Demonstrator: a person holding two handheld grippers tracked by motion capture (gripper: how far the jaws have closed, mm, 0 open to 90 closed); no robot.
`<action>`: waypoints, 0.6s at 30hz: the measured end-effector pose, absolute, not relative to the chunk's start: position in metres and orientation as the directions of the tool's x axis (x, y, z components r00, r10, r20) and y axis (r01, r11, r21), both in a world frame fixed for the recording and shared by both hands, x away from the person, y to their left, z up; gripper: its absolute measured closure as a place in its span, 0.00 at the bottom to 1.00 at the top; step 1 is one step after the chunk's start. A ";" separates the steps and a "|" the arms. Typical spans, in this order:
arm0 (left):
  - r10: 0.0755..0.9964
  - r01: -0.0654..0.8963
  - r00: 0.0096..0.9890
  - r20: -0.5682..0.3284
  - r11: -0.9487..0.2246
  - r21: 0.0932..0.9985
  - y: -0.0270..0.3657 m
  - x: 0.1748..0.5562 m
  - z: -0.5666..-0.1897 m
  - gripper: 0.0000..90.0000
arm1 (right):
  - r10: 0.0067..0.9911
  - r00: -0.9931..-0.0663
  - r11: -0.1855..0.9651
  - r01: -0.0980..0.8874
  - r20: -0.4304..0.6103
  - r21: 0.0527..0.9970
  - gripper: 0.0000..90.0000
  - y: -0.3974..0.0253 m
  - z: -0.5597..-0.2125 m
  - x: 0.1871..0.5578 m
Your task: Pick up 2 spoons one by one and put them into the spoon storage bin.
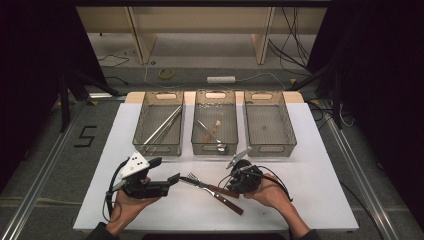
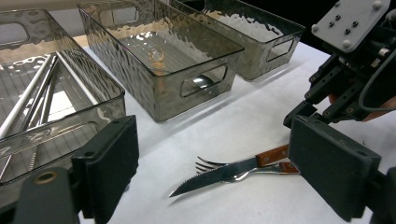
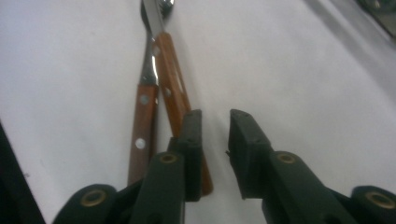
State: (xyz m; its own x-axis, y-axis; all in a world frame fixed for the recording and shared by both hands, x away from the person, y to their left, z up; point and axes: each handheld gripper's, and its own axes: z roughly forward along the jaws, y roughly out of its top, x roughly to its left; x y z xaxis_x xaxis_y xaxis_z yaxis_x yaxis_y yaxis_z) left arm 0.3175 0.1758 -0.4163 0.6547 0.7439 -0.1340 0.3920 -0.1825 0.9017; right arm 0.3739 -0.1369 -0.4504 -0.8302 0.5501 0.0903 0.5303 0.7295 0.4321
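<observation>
Right now the steak knife (image 2: 219, 173) and fork (image 2: 210, 164) lie crossed on the counter (image 1: 310, 185) between my tools. Both are stiff and slick, so I'd grip the wooden handles. Right tool (image 3: 215, 140) hangs slightly open and empty beside them; left tool (image 2: 210, 186) is wide open.
</observation>
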 end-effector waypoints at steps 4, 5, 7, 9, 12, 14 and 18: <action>0.744 0.392 0.654 -0.133 -0.183 0.901 0.176 0.318 -0.416 0.18 | 0.530 -0.841 0.726 0.515 0.108 0.456 0.73 -0.133 -0.447 0.377; 0.744 0.393 0.655 -0.134 -0.183 0.901 0.176 0.318 -0.417 0.18 | 0.520 -0.848 0.730 0.505 0.105 0.461 0.71 -0.131 -0.446 0.378; 0.743 0.393 0.655 -0.134 -0.184 0.901 0.176 0.318 -0.417 0.18 | 0.508 -0.855 0.736 0.495 0.107 0.462 0.65 -0.127 -0.446 0.378; 0.744 0.393 0.655 -0.134 -0.184 0.901 0.176 0.318 -0.417 0.18 | 0.496 -0.862 0.741 0.484 0.105 0.465 0.63 -0.123 -0.446 0.378; 0.744 0.392 0.654 -0.134 -0.183 0.901 0.176 0.318 -0.417 0.18 | 0.486 -0.868 0.755 0.474 0.098 0.454 0.57 -0.117 -0.448 0.379; 0.744 0.392 0.655 -0.133 -0.183 0.902 0.176 0.318 -0.417 0.18 | 0.477 -0.874 0.762 0.466 0.096 0.450 0.53 -0.114 -0.449 0.381; 0.744 0.390 0.655 -0.132 -0.182 0.903 0.176 0.318 -0.416 0.18 | 0.468 -0.879 0.777 0.459 0.093 0.431 0.49 -0.109 -0.451 0.384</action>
State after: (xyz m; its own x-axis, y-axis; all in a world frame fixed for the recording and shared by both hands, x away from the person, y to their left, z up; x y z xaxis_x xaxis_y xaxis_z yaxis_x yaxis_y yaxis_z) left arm 0.3179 0.1759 -0.4165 0.6549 0.7440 -0.1324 0.3898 -0.1824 0.9027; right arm 0.3836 -0.1090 -0.4514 -0.8789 0.4679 0.0926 0.4590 0.7770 0.4309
